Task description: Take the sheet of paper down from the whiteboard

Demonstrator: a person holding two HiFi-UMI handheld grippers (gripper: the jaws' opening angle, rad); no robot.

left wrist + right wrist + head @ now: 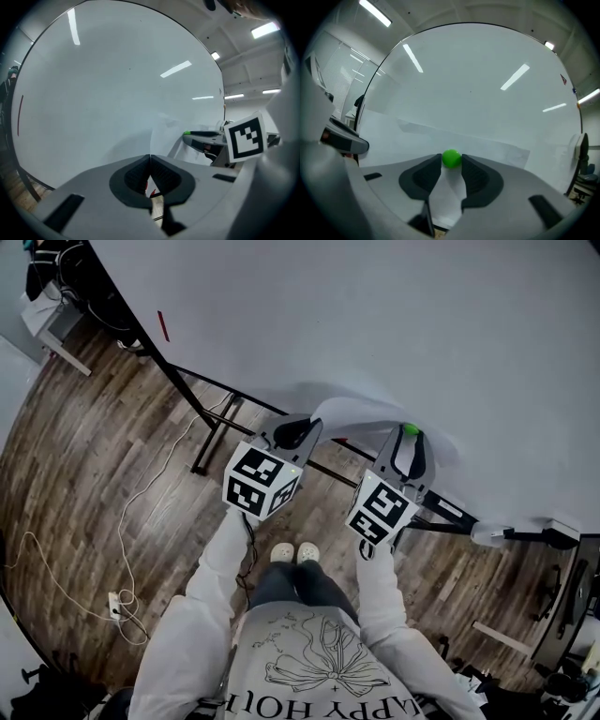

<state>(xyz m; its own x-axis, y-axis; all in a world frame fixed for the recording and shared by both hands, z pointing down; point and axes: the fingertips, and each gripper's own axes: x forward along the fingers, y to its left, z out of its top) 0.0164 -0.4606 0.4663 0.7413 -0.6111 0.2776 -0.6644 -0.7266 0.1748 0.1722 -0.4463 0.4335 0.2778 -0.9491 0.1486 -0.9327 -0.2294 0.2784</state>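
Observation:
The white sheet of paper (pixel 361 414) lies against the whiteboard (pixel 375 315), its left side bulging off the board. My left gripper (pixel 298 427) is shut on the sheet's left edge; in the left gripper view that edge (pixel 151 140) runs straight down into the closed jaws (pixel 150 158). A green round magnet (pixel 410 428) sits on the sheet's right part. My right gripper (pixel 411 436) holds it, and in the right gripper view the magnet (pixel 451 158) is pressed between both fingertips, with the paper (pixel 417 140) behind.
The board's black stand legs (pixel 202 409) and crossbar reach out over the wood floor below the grippers. A white cable (pixel 141 502) trails on the floor at the left. A short red mark (pixel 163 326) is on the board. The person's shoes (pixel 295 552) stand close to the stand.

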